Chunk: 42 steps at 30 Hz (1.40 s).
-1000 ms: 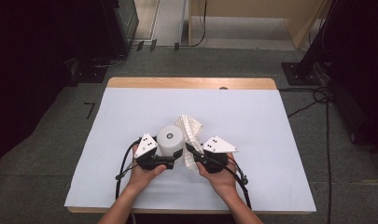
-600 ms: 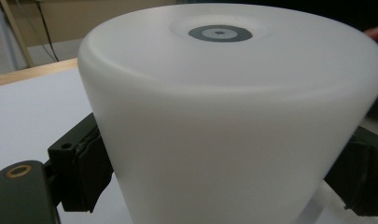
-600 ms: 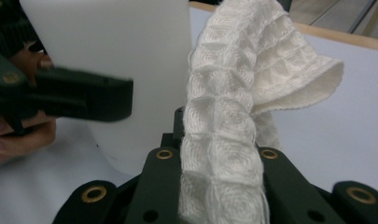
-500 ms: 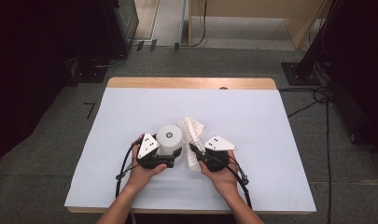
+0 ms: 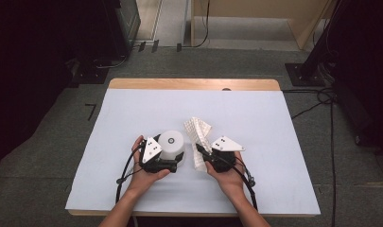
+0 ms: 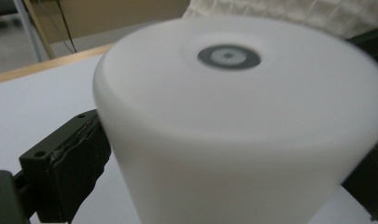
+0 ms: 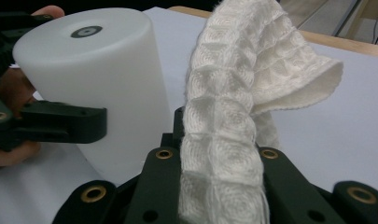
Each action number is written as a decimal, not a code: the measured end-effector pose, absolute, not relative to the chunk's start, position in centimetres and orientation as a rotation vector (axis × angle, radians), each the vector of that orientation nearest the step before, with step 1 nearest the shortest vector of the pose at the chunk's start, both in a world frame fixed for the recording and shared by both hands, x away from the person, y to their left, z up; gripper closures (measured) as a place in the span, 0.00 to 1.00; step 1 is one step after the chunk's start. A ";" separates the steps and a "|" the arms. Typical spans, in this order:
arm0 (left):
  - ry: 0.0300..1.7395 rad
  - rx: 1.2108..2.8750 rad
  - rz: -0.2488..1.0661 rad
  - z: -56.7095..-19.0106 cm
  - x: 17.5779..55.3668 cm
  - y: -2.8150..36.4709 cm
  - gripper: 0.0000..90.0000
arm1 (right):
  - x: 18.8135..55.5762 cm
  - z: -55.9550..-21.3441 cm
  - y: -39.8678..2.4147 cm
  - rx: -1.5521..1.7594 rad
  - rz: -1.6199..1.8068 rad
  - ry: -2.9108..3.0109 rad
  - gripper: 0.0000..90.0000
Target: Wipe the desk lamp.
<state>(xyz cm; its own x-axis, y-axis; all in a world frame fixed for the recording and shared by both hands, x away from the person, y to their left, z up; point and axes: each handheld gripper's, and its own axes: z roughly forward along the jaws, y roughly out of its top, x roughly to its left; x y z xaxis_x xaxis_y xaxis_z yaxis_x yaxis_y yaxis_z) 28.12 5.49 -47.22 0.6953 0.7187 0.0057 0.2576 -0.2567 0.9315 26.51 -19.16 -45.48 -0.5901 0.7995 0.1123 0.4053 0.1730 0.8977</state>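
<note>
One white cylinder point(image 5: 171, 144) stands upright on the table point(image 5: 132, 109), near the front edge and a little left of centre; it is smooth, matt and plastic-looking, with softly rounded shoulders and one small grey ring set in the middle of its flat top; one white cloth point(image 5: 199, 137) rises just to its right, a thick waffle-weave piece with raised squares, bunched into a standing fold whose upper end flops over; two hand-held grippers work here, one per hand; the left gripper point(image 5: 169, 163) has its black jaws set around the cylinder's lower body, one on each side, and they have just been opening, so they now stand wide with the cylinder between them; in the left gripper view one rubbery pad point(image 6: 77, 161) sits beside the wall, and I cannot tell whether it touches; the right gripper point(image 5: 202, 152) has its jaws drawn narrow and pinches the cloth's lower part, the fabric squeezed between them in the right gripper view; the table top is one pale, plain sheet with a wooden strip along its far edge; each gripper carries one grey three-cornered plate and one black cable
</note>
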 end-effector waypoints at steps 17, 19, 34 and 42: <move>1.022 1.798 0.729 -47.5 26.6 2.3 0.05 | 26.7 -45.7 -19.5 1.155 1.387 2.060 0.88; 1.028 1.787 0.712 -47.5 26.6 2.6 0.09 | 26.7 -45.7 -19.4 1.155 1.385 2.063 0.88; 0.849 1.714 0.440 -45.1 27.8 6.1 0.10 | 26.1 -46.4 -17.5 1.113 1.412 2.163 0.88; 0.770 1.780 0.392 -45.5 27.6 5.3 0.10 | 25.0 -44.3 -17.3 1.018 1.465 2.084 0.89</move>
